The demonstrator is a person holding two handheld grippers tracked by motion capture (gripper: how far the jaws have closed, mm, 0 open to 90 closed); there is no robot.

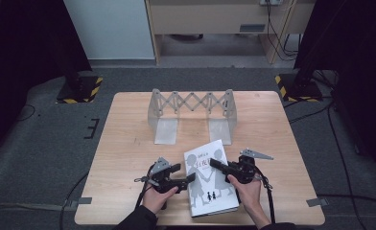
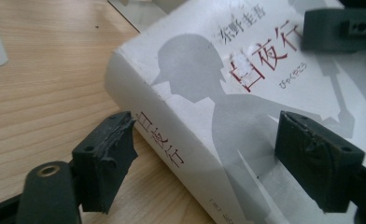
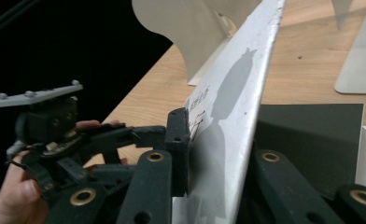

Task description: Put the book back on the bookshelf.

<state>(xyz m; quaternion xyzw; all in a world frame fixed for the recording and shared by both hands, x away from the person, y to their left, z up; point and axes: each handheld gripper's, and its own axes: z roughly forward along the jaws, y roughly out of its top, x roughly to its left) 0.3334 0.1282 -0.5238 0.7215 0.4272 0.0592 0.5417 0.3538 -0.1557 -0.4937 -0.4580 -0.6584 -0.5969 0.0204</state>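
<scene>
The light wooden square table (image 1: 128, 143) takes up the middle of the high view, with dark grey carpet all round it. Toward its far edge stands the pale grey metal expanding book rack (image 1: 192, 112), two flat bookend plates joined by a scissor lattice, with nothing in it. Near the front edge, between the two hands, lies the thick white hardcover book with grey silhouette figures and dark red lettering on its cover (image 1: 210, 179), spine to the person's left, well apart from the rack.

On the person's left, the black two-jaw left gripper (image 1: 188, 178) reaches in at the book's spine side. Its own view shows the jaws spread: one black pad (image 2: 104, 158) sits out over the table beside the spine, the other (image 2: 319, 156) is over the front cover. Neither can be seen pressing on the book, though the spine edge lies between them.

On the right, the black two-jaw right gripper (image 1: 215, 164), with a grey three-cornered plate on top, comes in over the cover. Its view shows the white front cover (image 3: 232, 116) lifted and standing on edge between its jaws, pinched there, a dark endpaper (image 3: 307, 140) showing beneath. The left hand (image 3: 13, 196) shows farther off.
</scene>
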